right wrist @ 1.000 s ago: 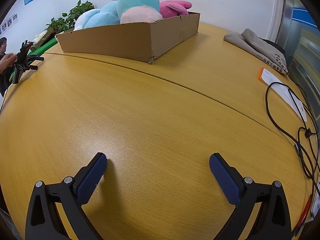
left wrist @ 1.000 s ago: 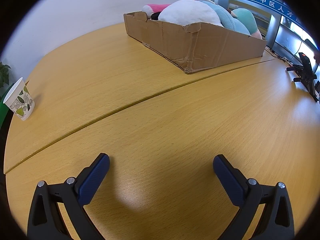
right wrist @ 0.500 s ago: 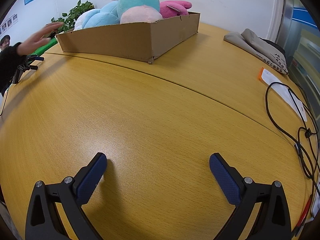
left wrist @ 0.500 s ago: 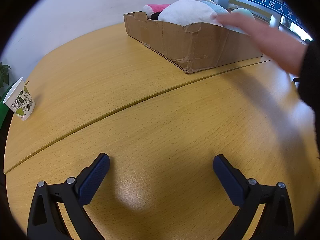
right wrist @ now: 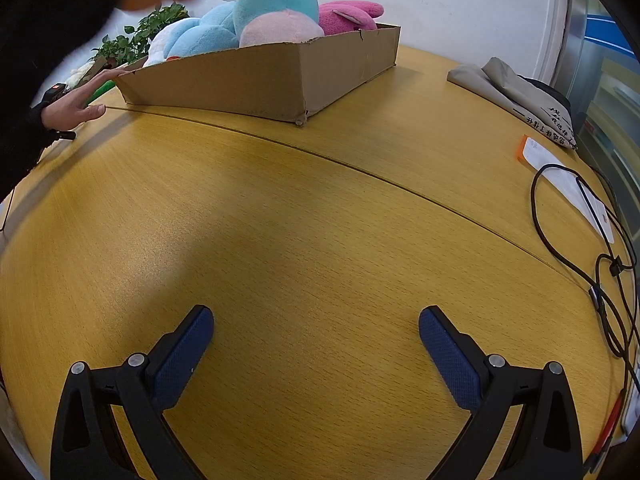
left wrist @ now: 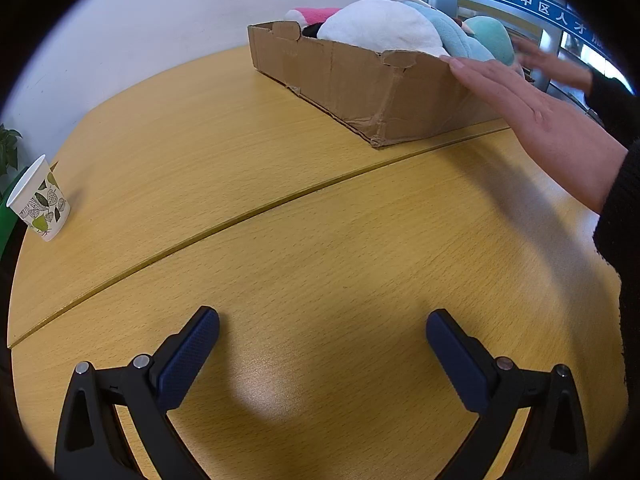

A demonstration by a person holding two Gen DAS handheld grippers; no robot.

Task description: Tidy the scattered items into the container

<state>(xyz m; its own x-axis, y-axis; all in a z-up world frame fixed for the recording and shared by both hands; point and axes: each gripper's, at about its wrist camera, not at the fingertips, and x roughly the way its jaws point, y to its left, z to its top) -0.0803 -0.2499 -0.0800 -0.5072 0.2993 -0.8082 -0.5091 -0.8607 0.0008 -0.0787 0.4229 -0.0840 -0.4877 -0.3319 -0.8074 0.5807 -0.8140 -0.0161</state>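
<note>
A shallow cardboard box (left wrist: 340, 76) stands at the far side of the wooden table and also shows in the right wrist view (right wrist: 256, 80). It holds plush toys: a white one (left wrist: 380, 28), a light blue one (right wrist: 200, 36), a teal and pink one (right wrist: 276, 12) and a magenta one (right wrist: 348, 16). My left gripper (left wrist: 322, 336) is open and empty, low over the table, far from the box. My right gripper (right wrist: 316, 332) is open and empty, likewise over bare table. A person's bare hand (left wrist: 532, 120) rests on the box's near edge; another hand (right wrist: 76, 108) touches its end.
A leaf-patterned paper cup (left wrist: 38, 200) stands at the table's left edge. A folded grey cloth (right wrist: 516, 96), an orange-edged paper (right wrist: 560, 168) and a black cable (right wrist: 580, 240) lie at the right. A potted plant (right wrist: 136, 40) stands behind the box.
A person's hands have come in from the side and now reach onto the box and over the plush toys. Both grippers have stayed still and open.
</note>
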